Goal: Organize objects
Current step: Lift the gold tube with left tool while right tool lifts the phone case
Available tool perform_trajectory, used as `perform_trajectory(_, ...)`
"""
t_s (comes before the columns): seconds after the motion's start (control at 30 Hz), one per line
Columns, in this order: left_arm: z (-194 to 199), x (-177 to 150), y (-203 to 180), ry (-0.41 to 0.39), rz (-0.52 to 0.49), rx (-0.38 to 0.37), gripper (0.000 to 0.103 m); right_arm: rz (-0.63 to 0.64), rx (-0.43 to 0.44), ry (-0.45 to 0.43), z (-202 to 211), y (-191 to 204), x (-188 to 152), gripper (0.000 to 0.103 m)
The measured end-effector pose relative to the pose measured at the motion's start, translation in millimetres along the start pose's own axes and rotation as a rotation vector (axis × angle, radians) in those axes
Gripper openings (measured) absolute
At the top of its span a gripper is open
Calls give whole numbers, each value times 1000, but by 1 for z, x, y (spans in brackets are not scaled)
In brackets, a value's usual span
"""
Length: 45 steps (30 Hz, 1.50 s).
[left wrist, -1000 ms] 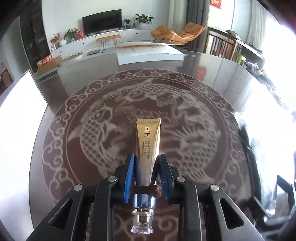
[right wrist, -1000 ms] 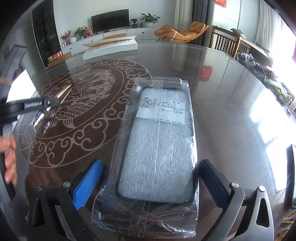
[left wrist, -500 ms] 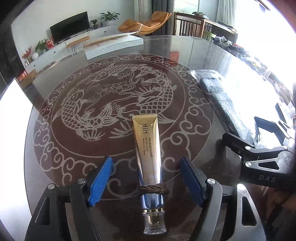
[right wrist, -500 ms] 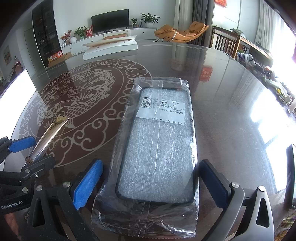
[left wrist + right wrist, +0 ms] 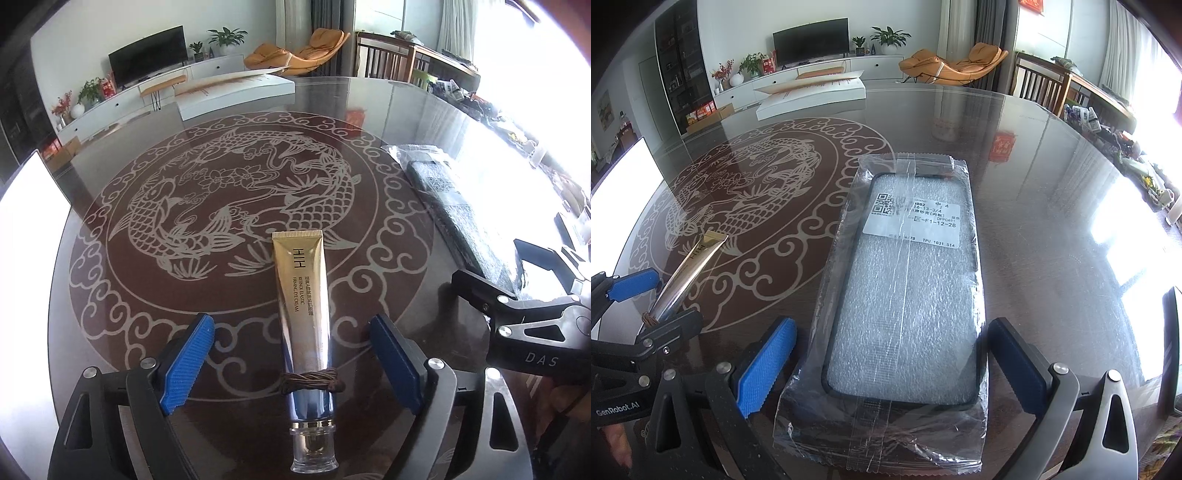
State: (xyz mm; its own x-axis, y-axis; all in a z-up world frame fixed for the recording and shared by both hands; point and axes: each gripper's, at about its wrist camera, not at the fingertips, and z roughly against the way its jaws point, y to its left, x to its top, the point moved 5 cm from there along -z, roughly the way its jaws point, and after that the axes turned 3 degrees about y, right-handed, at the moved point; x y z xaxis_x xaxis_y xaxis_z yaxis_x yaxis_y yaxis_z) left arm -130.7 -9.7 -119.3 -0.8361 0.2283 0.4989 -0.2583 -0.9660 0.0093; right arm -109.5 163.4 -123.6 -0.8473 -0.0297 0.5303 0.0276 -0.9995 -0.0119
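A gold and silver cream tube with a brown cord tied near its clear cap lies on the glass table, cap toward me. My left gripper straddles it; its jaws are opening and the blue pads stand well clear of the tube on both sides. In the right wrist view the tube and left gripper show at the lower left. My right gripper is open astride the near end of a phone case wrapped in clear plastic, which lies flat with its white label up.
The round glass table has a fish pattern under its top. A flat white box sits at the far edge. A bright white panel stands at the left rim. The right gripper's frame sits close at the right.
My left gripper's jaws went from shut on the tube to wide apart, leaving it on the table. The left gripper also shifted beside the right one. The right gripper and package kept still.
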Motion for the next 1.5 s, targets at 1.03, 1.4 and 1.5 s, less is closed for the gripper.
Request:
perform_trajectory(1.03, -7, -1, 8, -13, 32, 12, 103, 118, 78, 3, 0, 13, 1, 103)
perform_trajectory(1.4, -5, 3, 2, 70, -12, -8, 90, 135, 102, 100, -2, 11, 4, 103)
perform_trajectory(1.5, 4, 4, -6, 24, -39, -19, 39, 4, 221, 197, -1, -11, 20, 103)
